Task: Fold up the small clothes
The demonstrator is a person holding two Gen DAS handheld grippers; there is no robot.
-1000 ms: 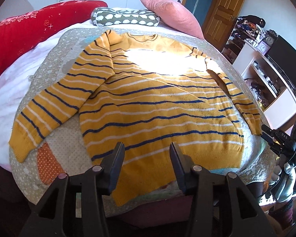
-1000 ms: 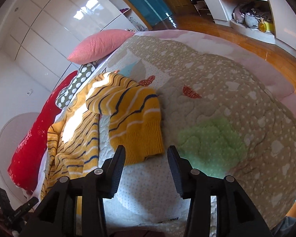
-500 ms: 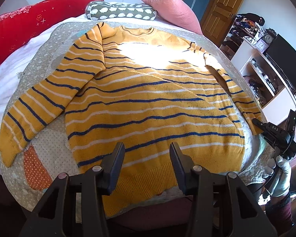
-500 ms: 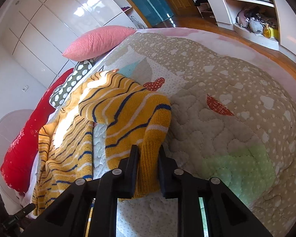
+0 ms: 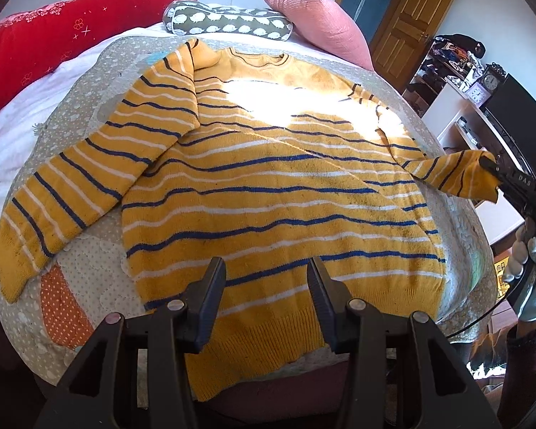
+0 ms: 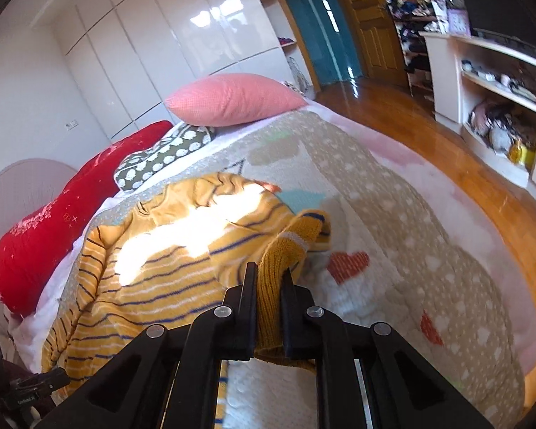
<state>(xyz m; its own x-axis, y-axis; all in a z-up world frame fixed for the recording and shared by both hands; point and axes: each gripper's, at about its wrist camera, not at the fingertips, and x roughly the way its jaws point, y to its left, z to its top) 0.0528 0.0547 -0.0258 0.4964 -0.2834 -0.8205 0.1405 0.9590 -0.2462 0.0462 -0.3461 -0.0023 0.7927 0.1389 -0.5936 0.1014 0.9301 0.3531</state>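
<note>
My right hand-held gripper [image 6: 268, 287] is clamped on the cuff of the right sleeve [image 5: 457, 175], which hangs lifted off the quilt [image 6: 393, 214] while the rest of the yellow striped sweater [image 5: 268, 193] lies flat, face up, on the bed. My left hand-held gripper [image 5: 264, 286] hovers with its fingers spread and empty over the hem, just above the fabric.

To do this fold well, I'd carry the cuff up and across the chest in one smooth arc, keeping the sleeve taut enough that it doesn't twist, and lay it straight along the stripes so the crease falls at the shoulder seam. The knit is soft and floppy, so a low, slow sweep should stop it bunching. From the right wrist view I can't quite tell how deep the cuff sits in the grip; it looks well seated. The left sleeve [image 5: 75, 193] is spread out to the side, waiting for the same treatment.
</note>
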